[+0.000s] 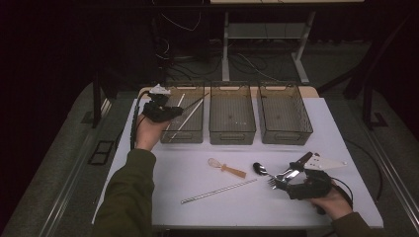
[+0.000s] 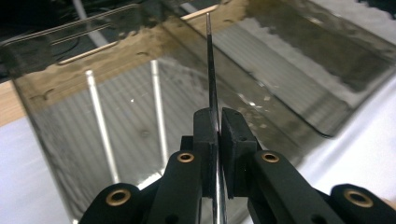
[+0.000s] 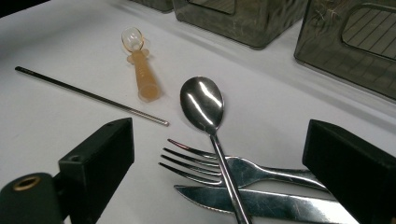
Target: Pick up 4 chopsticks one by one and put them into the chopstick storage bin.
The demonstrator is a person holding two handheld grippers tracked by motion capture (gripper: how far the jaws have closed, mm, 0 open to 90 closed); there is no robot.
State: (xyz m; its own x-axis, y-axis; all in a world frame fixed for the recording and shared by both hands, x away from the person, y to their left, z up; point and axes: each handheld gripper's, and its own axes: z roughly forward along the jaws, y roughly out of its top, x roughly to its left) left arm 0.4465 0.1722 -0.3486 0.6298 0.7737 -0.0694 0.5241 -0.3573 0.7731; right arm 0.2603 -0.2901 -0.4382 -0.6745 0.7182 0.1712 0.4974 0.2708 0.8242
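room: dark space, cables and grey desk legs on the floor behind the white tabletop (image 1: 197, 217)
bins: three smoky see-through bins in a row at the far edge: left bin (image 1: 193, 136), middle bin (image 1: 232, 134), right bin (image 1: 285, 134)
left tool (image 1: 170, 113): held up over the left bin, clamped tight on a thin metal chopstick (image 2: 211, 79), which runs up between the jaws and points across the bin
inside left bin: two more metal chopsticks (image 2: 159, 112) lying on the ribbed floor
right tool (image 1: 276, 181): resting low on the tabletop at the near right, jaws spread wide and gripping nothing
between its jaws: a spoon (image 3: 203, 105) crossing over a fork (image 3: 205, 161), with a table knife (image 3: 261, 205) beside them, all touching
loose on tabletop: one more metal chopstick (image 1: 220, 191) and a small amber plastic spoon (image 1: 226, 168), both left of the cutlery pile
writing: can't read any brand or label on anything
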